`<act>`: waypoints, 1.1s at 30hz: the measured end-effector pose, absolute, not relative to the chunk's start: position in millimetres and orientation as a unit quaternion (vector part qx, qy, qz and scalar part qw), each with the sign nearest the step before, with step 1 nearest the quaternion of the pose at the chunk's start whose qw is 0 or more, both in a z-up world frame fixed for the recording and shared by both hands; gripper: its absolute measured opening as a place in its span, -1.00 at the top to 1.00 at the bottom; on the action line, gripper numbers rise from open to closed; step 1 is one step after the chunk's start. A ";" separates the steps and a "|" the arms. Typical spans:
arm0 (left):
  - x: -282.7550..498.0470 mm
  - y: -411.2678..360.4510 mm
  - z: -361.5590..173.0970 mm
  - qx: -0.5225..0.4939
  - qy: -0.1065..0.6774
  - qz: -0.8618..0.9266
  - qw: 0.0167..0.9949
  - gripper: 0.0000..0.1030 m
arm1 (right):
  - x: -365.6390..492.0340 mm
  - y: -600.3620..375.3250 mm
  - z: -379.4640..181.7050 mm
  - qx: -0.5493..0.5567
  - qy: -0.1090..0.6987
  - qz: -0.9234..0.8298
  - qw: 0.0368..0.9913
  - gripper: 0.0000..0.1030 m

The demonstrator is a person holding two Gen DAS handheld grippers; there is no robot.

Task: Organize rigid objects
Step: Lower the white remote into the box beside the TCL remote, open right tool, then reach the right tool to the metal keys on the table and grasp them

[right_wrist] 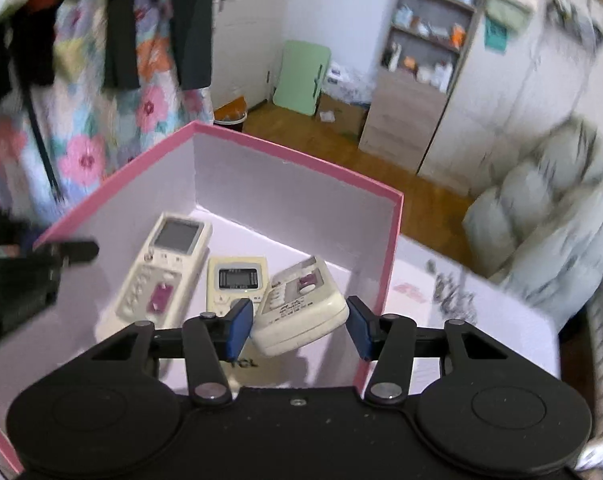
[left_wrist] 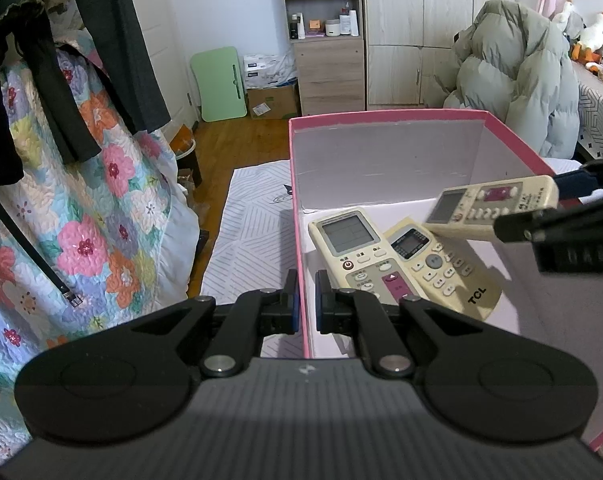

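Note:
A pink box with a white inside holds two cream remotes: one with a large screen and a TCL remote beside it. My left gripper is shut on the box's left wall. A third cream remote lies between the fingers of my right gripper, tilted over the box; the jaws stand apart and the right pad is clear of it. This remote also shows in the left wrist view. The box and both lying remotes show in the right wrist view.
The box stands on a striped white cloth. A floral quilt with dark clothes hangs at the left. A grey puffer jacket lies at the right. A shelf unit and wardrobe stand behind, over a wooden floor.

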State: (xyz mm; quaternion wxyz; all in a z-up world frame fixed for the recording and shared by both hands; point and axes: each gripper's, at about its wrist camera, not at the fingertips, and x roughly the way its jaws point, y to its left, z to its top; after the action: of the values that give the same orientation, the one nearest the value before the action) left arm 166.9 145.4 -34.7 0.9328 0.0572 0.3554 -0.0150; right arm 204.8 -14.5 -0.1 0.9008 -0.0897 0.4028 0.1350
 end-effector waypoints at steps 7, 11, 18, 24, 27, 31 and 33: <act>168.6 145.1 -34.9 0.060 0.361 -0.015 0.931 0.88 | 204.1 -60.0 15.8 0.047 0.421 0.186 0.886 -0.14; 168.6 146.2 -34.6 0.060 0.361 -0.015 0.930 0.88 | 190.9 -78.5 27.7 0.077 0.411 0.224 0.880 -0.19; 169.4 148.1 -35.4 0.060 0.364 -0.016 0.929 0.88 | 157.8 -111.5 42.1 0.084 0.346 0.245 0.902 -0.21; 169.3 145.9 -36.3 0.061 0.364 -0.016 0.929 0.88 | 142.4 -147.0 20.4 0.076 0.367 0.212 0.903 -0.21; 169.1 145.8 -36.4 0.061 0.364 -0.016 0.929 0.88 | 135.6 -168.2 5.8 0.080 0.381 0.195 0.900 -0.21; 167.7 149.6 -35.6 0.048 0.362 -0.018 0.931 0.88 | 122.1 -182.7 -10.1 0.073 0.403 0.191 0.892 -0.21; 166.9 151.2 -35.1 0.043 0.360 -0.014 0.932 0.89 | 117.3 -186.1 -18.6 0.080 0.416 0.197 0.884 -0.21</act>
State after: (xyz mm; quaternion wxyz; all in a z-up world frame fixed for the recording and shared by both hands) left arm 166.9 151.2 -35.1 0.9319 0.0433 0.3599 -0.0140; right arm 117.3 -186.1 -18.6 0.8841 0.0804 0.4161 0.1969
